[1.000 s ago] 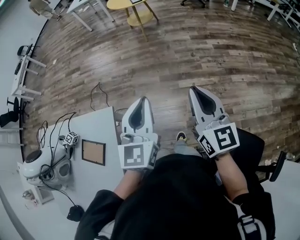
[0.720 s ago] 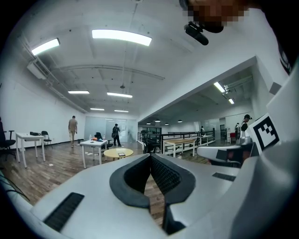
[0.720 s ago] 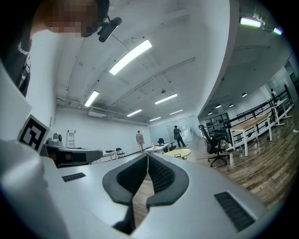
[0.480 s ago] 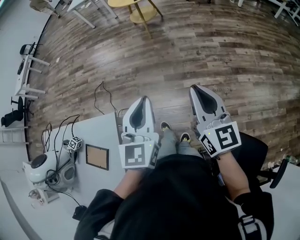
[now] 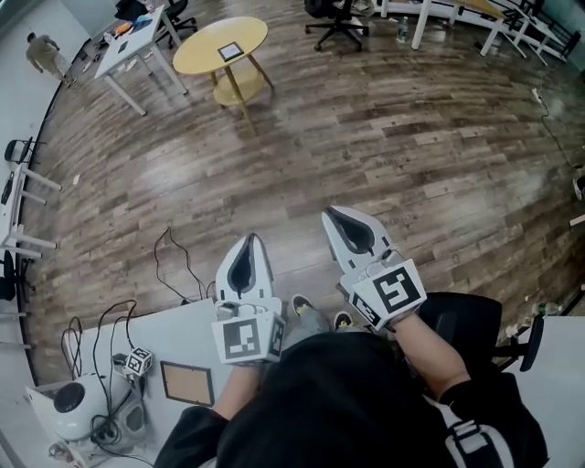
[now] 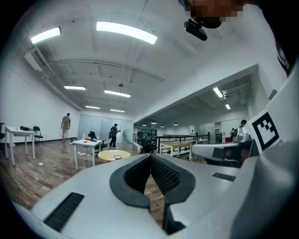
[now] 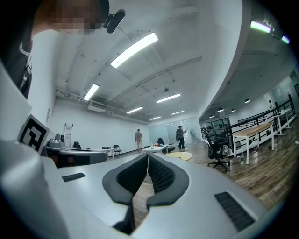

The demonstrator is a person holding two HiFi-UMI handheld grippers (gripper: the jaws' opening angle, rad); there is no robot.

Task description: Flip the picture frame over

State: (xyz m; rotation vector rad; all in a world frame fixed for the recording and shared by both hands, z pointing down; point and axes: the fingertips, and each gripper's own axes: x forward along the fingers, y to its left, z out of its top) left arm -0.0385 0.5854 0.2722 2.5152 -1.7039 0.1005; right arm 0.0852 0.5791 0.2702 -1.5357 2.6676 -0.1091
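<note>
The picture frame [image 5: 187,384], brown-faced with a dark rim, lies flat on the white table [image 5: 196,329] at the lower left of the head view. Both grippers are held out level over the wooden floor, away from the frame. My left gripper [image 5: 248,239] is just past the table's far edge, its jaws shut on nothing [image 6: 150,156]. To its right, my right gripper [image 5: 331,214] is also shut and holds nothing [image 7: 147,156]. Neither gripper view shows the frame.
A marker cube [image 5: 137,362] and a white device [image 5: 69,407] with black cables lie left of the frame. A round yellow table [image 5: 219,46], a white desk [image 5: 137,41] and an office chair [image 5: 338,18] stand far off. A black chair [image 5: 475,320] is at my right.
Both grippers have swung together across the room, still shut. In the head view the table with the frame has slid toward the bottom left, and the yellow table has come fully into sight.
</note>
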